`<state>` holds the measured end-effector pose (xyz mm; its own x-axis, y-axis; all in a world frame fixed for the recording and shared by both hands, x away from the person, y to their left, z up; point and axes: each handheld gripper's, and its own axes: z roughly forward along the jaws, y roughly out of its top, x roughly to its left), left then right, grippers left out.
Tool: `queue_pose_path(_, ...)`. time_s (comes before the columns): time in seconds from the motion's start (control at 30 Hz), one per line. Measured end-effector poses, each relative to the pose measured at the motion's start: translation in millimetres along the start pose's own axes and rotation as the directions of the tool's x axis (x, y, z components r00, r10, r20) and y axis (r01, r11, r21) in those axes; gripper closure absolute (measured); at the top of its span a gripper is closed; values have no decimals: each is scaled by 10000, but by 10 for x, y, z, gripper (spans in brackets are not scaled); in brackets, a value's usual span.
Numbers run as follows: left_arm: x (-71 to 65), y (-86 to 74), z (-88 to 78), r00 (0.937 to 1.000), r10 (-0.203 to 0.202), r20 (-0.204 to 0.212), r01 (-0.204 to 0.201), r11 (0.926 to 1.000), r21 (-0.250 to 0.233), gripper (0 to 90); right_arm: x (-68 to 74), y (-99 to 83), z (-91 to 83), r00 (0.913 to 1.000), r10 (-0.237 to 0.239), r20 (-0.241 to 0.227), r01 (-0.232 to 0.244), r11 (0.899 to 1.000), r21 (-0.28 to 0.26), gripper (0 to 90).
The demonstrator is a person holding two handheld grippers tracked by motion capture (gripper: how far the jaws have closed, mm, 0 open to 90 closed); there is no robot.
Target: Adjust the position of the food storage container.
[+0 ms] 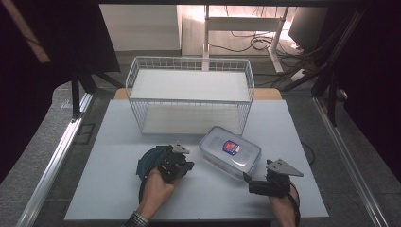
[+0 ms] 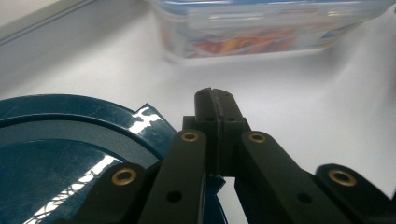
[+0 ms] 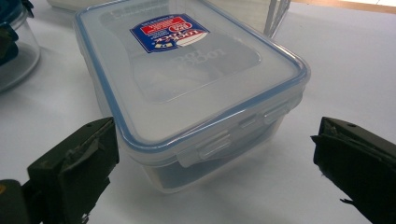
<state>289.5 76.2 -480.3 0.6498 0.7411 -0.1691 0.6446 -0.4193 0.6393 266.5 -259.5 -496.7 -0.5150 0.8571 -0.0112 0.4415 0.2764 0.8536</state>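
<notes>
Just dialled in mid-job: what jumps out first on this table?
The clear lidded container with a red-and-blue label sits mid-table, right in front of the open right gripper. Behind it stands a white wire basket. To the left, the shut left gripper rests over a dark blue lid.

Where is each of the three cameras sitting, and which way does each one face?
High view: above the person's side, looking forward and down on the table; forearms and both grippers show.
Left gripper view: rides the left gripper, jaws shut, beside the blue lid, facing the clear container.
Right gripper view: rides the right gripper, jaws wide apart, facing that container's short end.
Shared: all three show the container.
</notes>
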Motion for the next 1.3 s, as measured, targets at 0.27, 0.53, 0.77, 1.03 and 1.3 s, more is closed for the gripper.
queue_pose_path(0.27, 179, -131, -132, 9981, -228, -579, 222, 9997, -108, 900, -8, -8, 3, 10000, 28, 9, -29, 9999, 116, 0)
queue_pose_path(0.53, 433, -335, -336, 9905, -937, -1007, 918, 9955, -229, 900, -4, -14, 12, 10000, 12, 1, -12, 9997, 227, 0)
queue_pose_path(0.77, 618, -531, -521, 9797, -1302, -1525, 1257, 9913, -386, 900, -8, -16, 13, 9997, 109, -240, -105, 9998, 163, 0)
queue_pose_path(1.03, 817, -792, -772, 9690, -1539, -1933, 1489, 9880, -402, 900, -12, -18, 13, 9995, 154, -270, -149, 9997, 195, 0)
queue_pose_path(1.3, 940, -902, -887, 9637, -1836, -1941, 1797, 9830, -377, 900, -13, 14, 7, 9998, 118, -162, -115, 9997, 214, 0)
